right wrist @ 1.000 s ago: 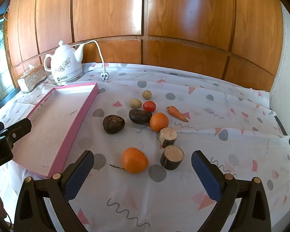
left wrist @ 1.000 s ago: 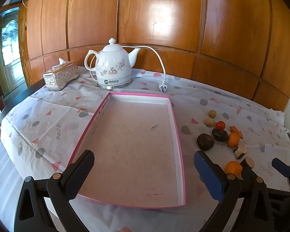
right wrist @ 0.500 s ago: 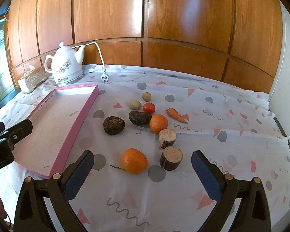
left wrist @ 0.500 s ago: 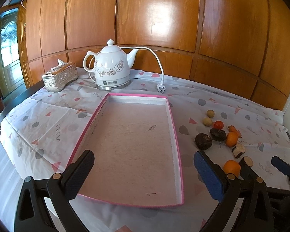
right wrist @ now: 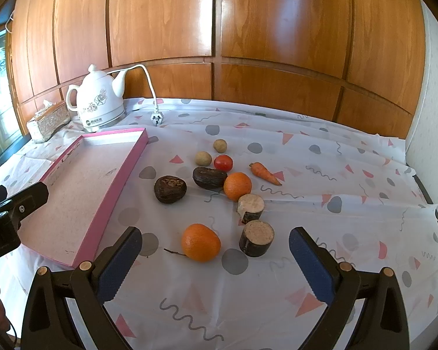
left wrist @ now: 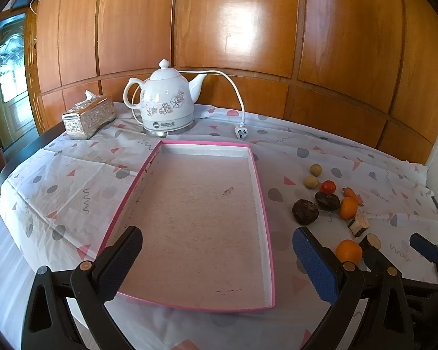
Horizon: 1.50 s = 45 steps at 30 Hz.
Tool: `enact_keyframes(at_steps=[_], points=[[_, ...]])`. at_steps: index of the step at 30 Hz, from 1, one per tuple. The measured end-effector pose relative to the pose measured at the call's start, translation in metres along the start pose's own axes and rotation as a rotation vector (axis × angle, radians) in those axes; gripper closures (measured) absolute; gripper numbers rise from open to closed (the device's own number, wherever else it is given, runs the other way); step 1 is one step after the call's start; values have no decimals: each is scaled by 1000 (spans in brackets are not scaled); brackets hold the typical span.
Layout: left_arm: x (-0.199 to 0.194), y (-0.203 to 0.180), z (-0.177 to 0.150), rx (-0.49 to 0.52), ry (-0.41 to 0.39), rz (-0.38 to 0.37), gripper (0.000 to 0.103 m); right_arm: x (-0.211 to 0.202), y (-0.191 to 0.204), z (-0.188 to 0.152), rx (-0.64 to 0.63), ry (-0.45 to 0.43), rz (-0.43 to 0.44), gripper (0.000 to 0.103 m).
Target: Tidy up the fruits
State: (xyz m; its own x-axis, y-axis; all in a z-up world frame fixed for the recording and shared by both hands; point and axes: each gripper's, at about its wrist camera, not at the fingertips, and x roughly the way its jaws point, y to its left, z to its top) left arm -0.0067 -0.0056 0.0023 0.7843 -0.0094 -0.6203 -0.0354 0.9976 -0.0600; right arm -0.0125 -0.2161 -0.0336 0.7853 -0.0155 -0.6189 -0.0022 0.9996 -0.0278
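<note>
A shallow pink tray (left wrist: 260,192) (right wrist: 122,175) lies empty on the patterned tablecloth. To its right lie an orange (right wrist: 200,242) (left wrist: 348,251), a second orange (right wrist: 237,186), two dark brown fruits (right wrist: 170,189) (right wrist: 208,177), a red tomato (right wrist: 223,162), a carrot (right wrist: 264,173), two small tan balls (right wrist: 203,158) and two cut root pieces (right wrist: 257,237). My left gripper (left wrist: 217,258) is open over the tray's near end. My right gripper (right wrist: 216,258) is open and empty, just in front of the near orange.
A white kettle (left wrist: 168,105) with its cord and plug (left wrist: 240,131) stands behind the tray. A silver tissue box (left wrist: 87,116) sits at the back left. Wood panelling closes the back. The table's edge falls off at the left.
Both grippers have drawn back and risen slightly, so the tray and fruits sit a little farther off. Nothing on the table has moved.
</note>
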Motion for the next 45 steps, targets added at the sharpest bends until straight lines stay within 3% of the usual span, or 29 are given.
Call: enact_keyframes(at_steps=[18, 28, 29, 30, 34, 35, 36, 41, 43, 45], points=[[5, -10, -2, 31, 20, -26, 0, 6, -21, -1, 47, 26, 14, 1], [18, -27, -6, 77, 76, -155, 0, 25, -64, -16, 150, 133, 109, 1], [20, -31, -7, 86, 86, -172, 0, 25, -68, -18, 151, 142, 104, 6], [23, -34, -8, 96, 101, -187, 0, 26, -71, -20, 150, 147, 100, 18], [26, -47, -9, 140, 119, -214, 0, 33, -84, -26, 180, 190, 100, 39], [26, -49, -9, 153, 117, -217, 0, 36, -86, -27, 189, 202, 100, 50], [26, -51, -8, 166, 114, -222, 0, 38, -88, -28, 196, 210, 104, 54], [29, -70, -6, 251, 119, -263, 0, 47, -84, -19, 171, 190, 113, 54], [36, -78, -7, 274, 153, -306, 11, 55, -80, -14, 154, 197, 132, 54], [43, -87, -9, 297, 182, -330, 15, 61, -75, -10, 136, 202, 146, 54]])
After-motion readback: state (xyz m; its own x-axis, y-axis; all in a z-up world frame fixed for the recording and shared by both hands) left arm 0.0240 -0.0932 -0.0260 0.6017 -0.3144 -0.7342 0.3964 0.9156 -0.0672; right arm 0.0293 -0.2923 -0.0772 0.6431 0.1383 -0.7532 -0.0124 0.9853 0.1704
